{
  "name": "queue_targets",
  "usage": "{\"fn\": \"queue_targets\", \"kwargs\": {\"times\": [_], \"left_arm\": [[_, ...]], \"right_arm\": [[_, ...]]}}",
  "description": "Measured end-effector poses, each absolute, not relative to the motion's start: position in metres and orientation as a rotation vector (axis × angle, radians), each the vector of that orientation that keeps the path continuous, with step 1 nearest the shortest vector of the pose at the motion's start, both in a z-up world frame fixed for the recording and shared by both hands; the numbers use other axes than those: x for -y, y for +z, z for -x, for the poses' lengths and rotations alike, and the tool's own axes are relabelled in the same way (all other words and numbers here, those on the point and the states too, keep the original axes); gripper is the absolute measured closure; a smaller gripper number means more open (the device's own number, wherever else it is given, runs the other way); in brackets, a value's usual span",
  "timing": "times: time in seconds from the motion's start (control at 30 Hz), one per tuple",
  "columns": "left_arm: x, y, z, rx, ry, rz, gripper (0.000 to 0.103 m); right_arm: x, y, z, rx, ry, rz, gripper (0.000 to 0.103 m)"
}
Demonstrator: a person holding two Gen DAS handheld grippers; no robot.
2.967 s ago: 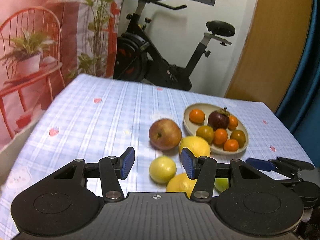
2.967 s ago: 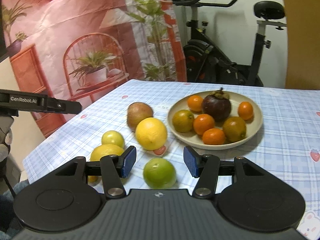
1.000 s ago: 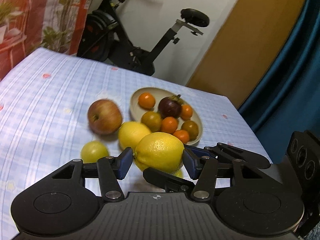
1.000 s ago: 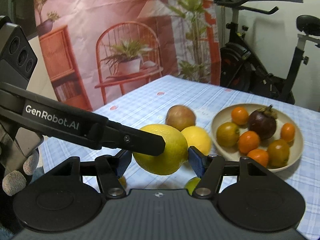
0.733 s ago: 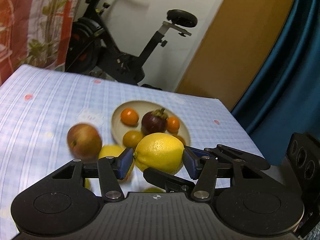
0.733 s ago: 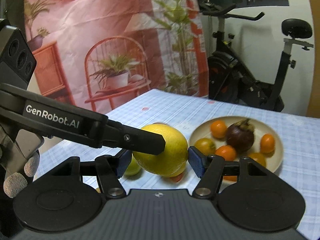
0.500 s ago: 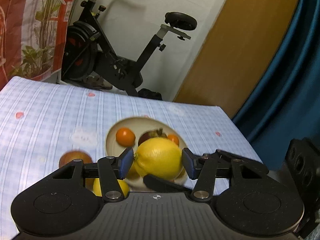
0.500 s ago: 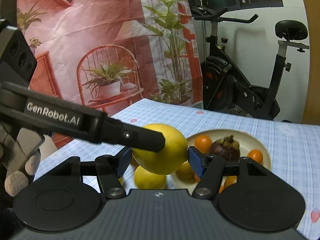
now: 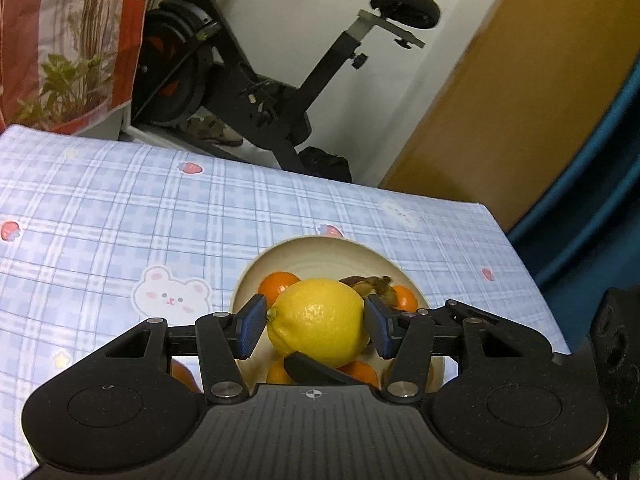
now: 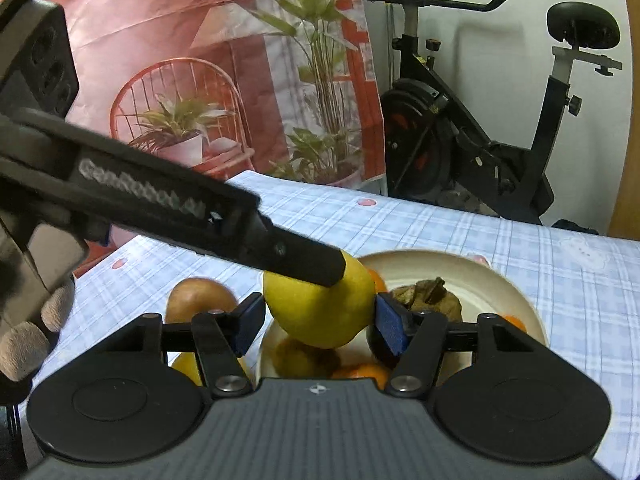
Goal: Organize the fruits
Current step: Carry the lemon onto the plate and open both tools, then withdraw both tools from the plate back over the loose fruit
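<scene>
Lemon (image 9: 319, 322) hangs above the plate (image 9: 320, 249) near the table's far right corner, clamped by both the left gripper (image 9: 312, 328) and right gripper (image 10: 318, 322). It looks like the carry-to-plate step. Next, lower it gently among the oranges (image 9: 278, 286), then let go.

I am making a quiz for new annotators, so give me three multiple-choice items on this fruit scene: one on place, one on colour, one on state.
1. Where is the lemon?
A. On the cloth
B. Above the plate
C. On the bike

2. What colour are the pads?
A. Blue
B. Red
C. White

3. What grips the lemon?
A. Left hand-held gripper only
B. Neither
C. Both, with the right hand-held gripper

Answers: B, the plate's fruit shows behind and below it; A, blue pads flank the lemon; C, each view shows both grippers' fingers on it.
</scene>
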State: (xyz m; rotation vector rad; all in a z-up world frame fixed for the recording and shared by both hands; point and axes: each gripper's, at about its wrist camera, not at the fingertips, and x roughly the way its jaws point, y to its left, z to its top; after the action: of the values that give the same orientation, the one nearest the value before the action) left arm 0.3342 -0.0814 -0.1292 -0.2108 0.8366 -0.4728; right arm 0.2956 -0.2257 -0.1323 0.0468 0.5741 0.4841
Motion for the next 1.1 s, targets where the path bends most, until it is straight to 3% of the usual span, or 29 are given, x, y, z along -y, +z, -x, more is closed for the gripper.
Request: {"fn": "queue_targets", "kwargs": {"times": [0.6, 1.1], "left_arm": [[0.097, -0.138, -0.359, -0.847, -0.449, 0.211, 0.048], [0.084, -0.084, -0.309, -0.730, -0.400, 0.114, 0.047]], "right_arm": [[0.221, -0.146, -0.326, -0.656, 0.378, 0.097, 0.043], [0.238, -0.108, -0.277, -0.593, 0.359, 0.017, 0.040]]}}
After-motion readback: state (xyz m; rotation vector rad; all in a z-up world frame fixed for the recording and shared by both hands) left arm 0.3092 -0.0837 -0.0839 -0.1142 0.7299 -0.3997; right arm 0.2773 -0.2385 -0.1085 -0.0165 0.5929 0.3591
